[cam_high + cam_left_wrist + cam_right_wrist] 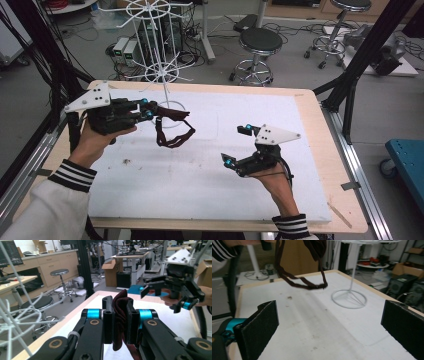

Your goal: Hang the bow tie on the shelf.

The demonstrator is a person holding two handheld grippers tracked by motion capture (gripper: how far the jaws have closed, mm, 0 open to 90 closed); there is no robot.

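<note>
A dark maroon fabric band (175,131) hangs in loops above the white foam mat (200,170), a little left of centre. My left gripper (150,111) is shut on its upper end; in the left gripper view the folded cloth (120,302) is pinched between the two black jaws of that gripper (120,315). Farther right, my right gripper (236,145) stands open, jaws wide apart with nothing between them. Across the mat, the right gripper view has the dangling band (299,282) beyond its own spread jaws (329,322).
A white wire rack (162,65) stands on a ring base (349,298) at the mat's far side, just behind the band. Beyond the wooden table edge (320,115) are stools (259,42), black frame posts and a blue cart (407,160).
</note>
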